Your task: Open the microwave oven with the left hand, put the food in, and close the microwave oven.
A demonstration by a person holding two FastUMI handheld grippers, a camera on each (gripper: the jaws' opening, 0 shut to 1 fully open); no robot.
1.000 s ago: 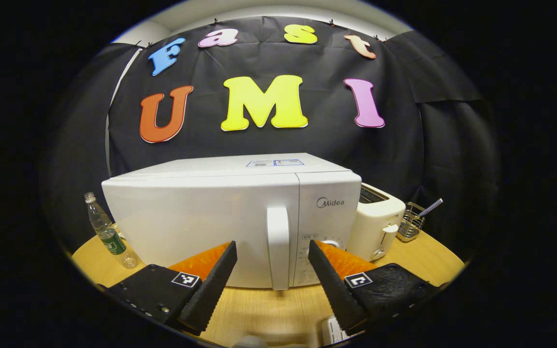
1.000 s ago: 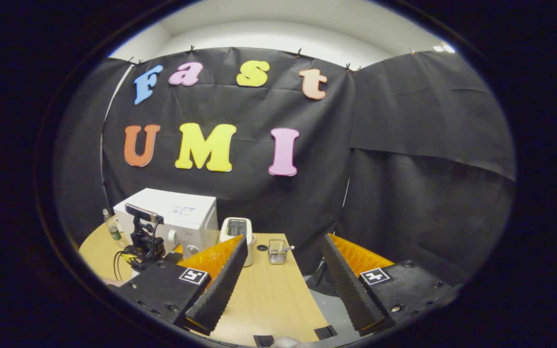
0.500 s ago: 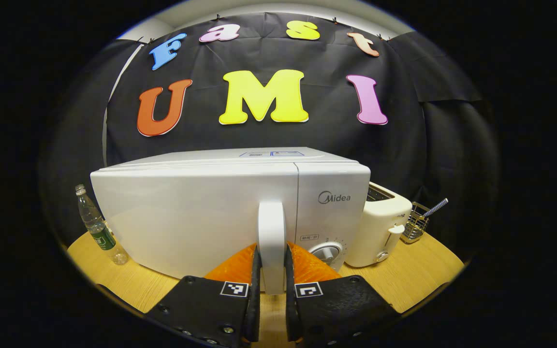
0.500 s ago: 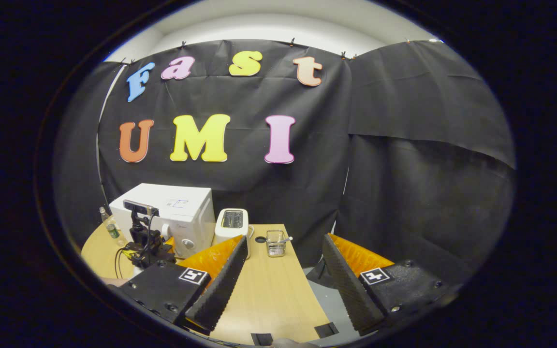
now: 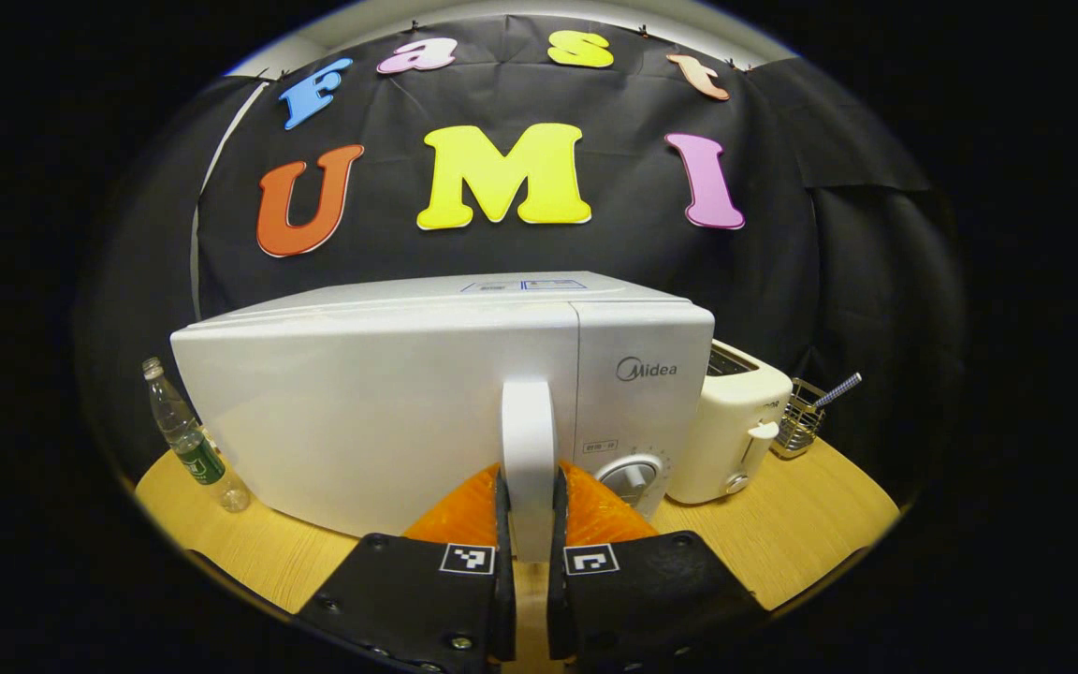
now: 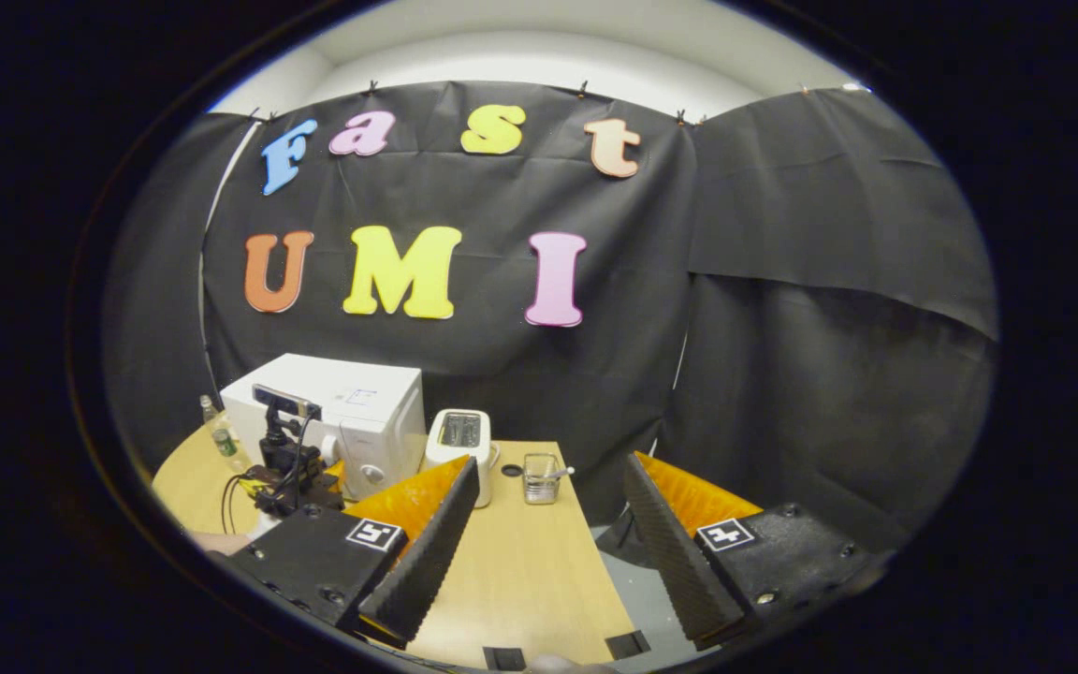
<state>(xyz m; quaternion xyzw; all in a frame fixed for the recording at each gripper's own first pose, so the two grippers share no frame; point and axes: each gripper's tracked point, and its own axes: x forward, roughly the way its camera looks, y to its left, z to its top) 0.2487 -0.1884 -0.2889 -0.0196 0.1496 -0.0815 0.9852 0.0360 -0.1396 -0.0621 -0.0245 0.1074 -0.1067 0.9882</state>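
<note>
- Your left gripper (image 5: 528, 524) has both fingers clamped on the handle (image 5: 529, 440) of the microwave (image 5: 389, 412); the door (image 5: 361, 421) looks shut or barely cracked, I cannot tell which.
- Your right gripper (image 6: 548, 543) hangs with its fingers spread wide and nothing between them, over the table (image 6: 520, 580) edge, well apart from the microwave (image 6: 352, 412).
- Risk: you grip the handle low down. Pull straight back and the fingers may slide off its end; follow the door's arc about the hinge, probably on its left side.
- Risk: the microwave looks light. A hard tug could drag it across the table toward you instead of freeing the door.
- Risk: the bottle (image 5: 188, 440) stands just beside the hinge side; the swinging door may knock it over.
- The toaster (image 5: 731, 431) sits close on the other side, touching or nearly so, and a wire holder (image 5: 796, 426) stands beyond it.
- The microwave is white, boxy, glossy, with a dial (image 5: 628, 473) beside the tall white handle.
- No food can be made out, so plan where your right gripper fetches it.
</note>
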